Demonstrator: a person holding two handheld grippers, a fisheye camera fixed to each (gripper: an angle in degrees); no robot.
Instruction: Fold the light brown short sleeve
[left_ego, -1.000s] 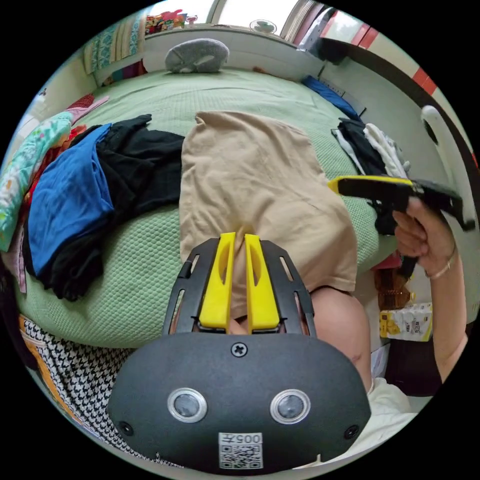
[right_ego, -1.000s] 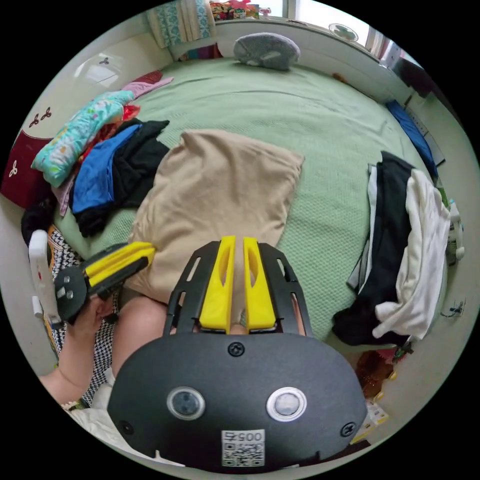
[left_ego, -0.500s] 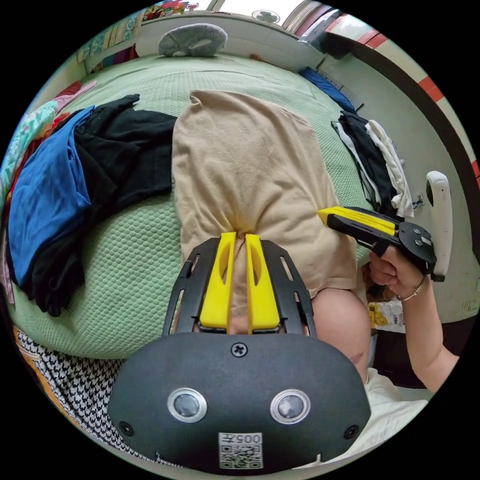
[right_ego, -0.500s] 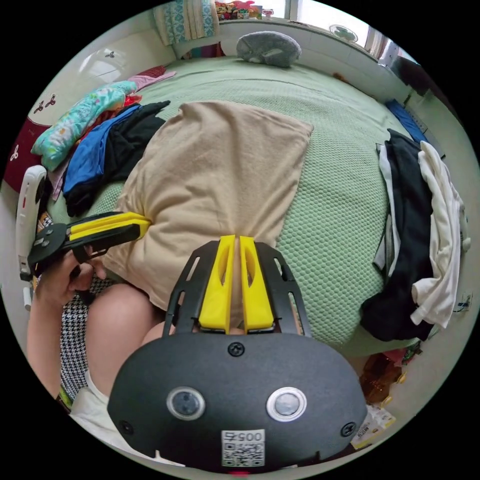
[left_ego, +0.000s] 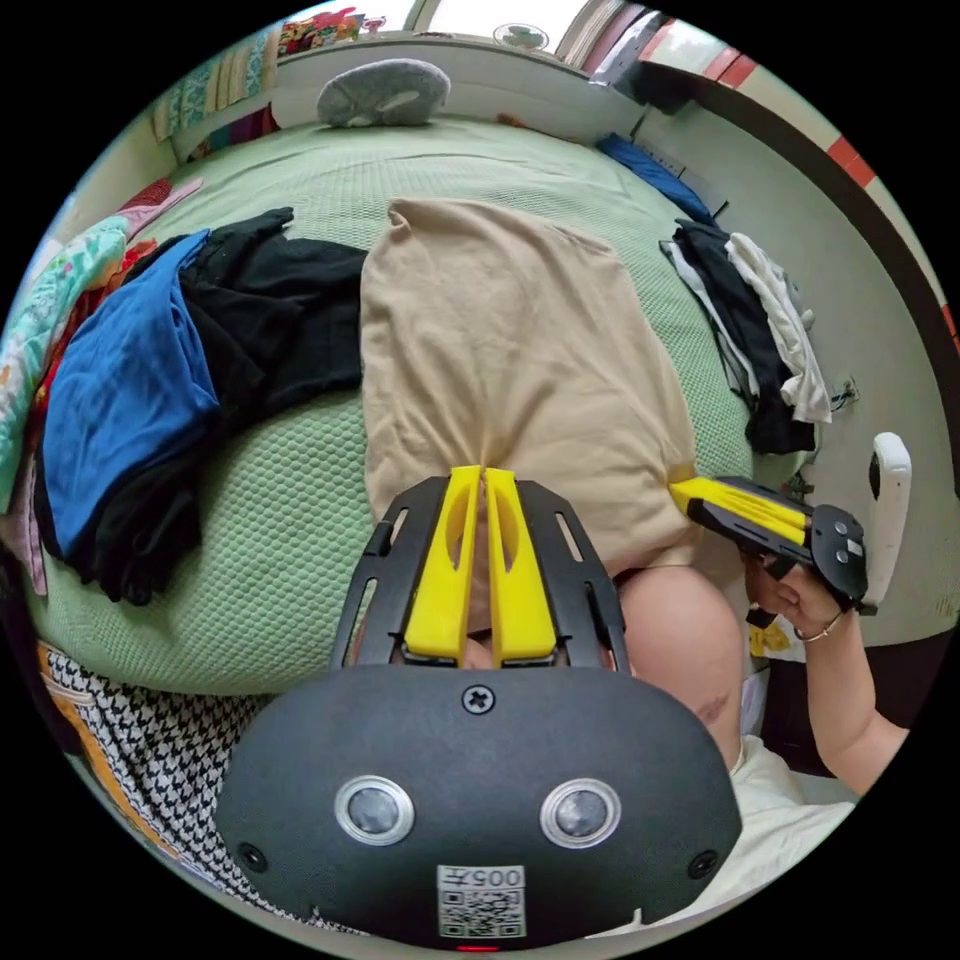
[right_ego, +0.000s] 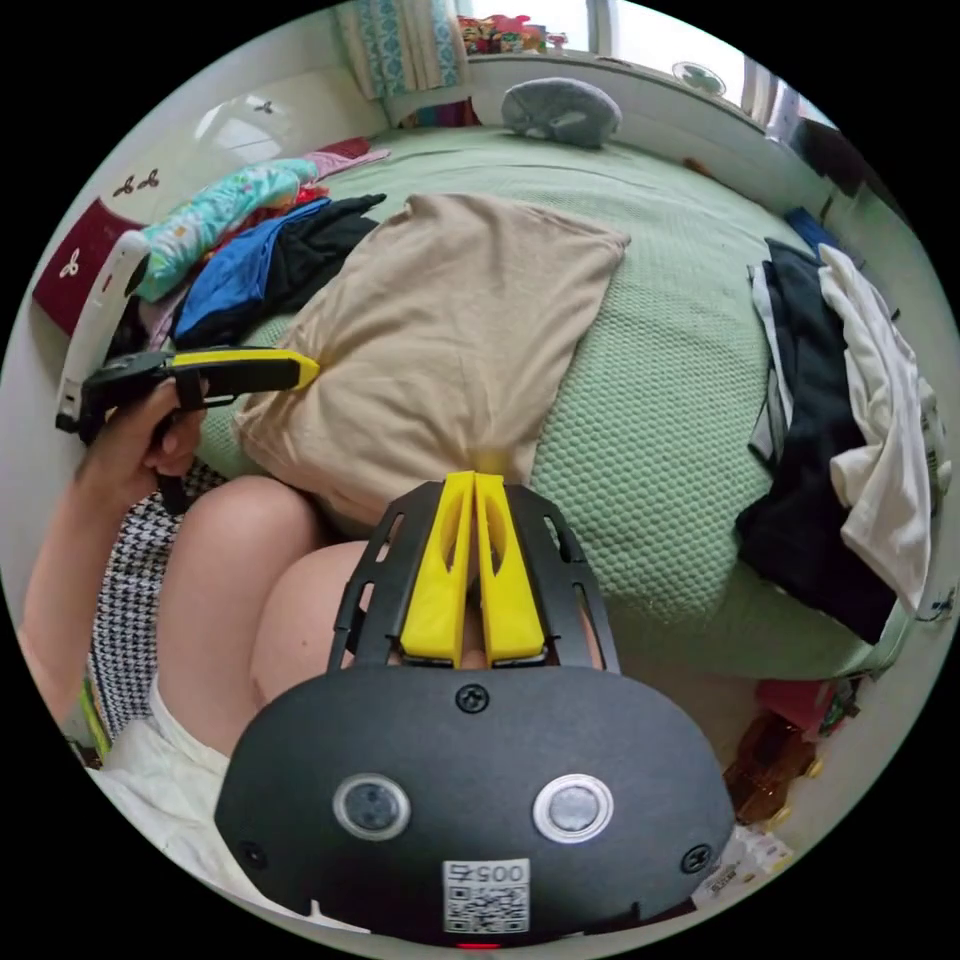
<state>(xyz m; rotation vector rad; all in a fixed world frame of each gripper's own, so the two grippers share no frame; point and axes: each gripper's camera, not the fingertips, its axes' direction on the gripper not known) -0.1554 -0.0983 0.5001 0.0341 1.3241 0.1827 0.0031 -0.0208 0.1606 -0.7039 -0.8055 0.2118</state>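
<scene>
The light brown short sleeve (left_ego: 510, 340) lies spread on the green bed (left_ego: 270, 560), its near edge hanging toward a person's knees. My left gripper (left_ego: 482, 472) is shut on that near edge at one corner. In the same view the right gripper (left_ego: 690, 490) pinches the other near corner. In the right gripper view the shirt (right_ego: 440, 320) runs away from me, and my right gripper (right_ego: 474, 478) is shut on its hem. The left gripper (right_ego: 305, 372), held by a hand, grips the shirt's left corner there.
A pile of blue and black clothes (left_ego: 170, 380) lies left of the shirt. A black and white stack (right_ego: 850, 420) sits at the bed's right edge. A grey cushion (left_ego: 380, 90) rests at the far end. The person's knees (right_ego: 250, 560) are just below the bed edge.
Both grippers have pulled the shirt's near edge back toward the person and lower, off the bed's edge. The right gripper dropped down beside the knee. Both stayed shut on the cloth.
</scene>
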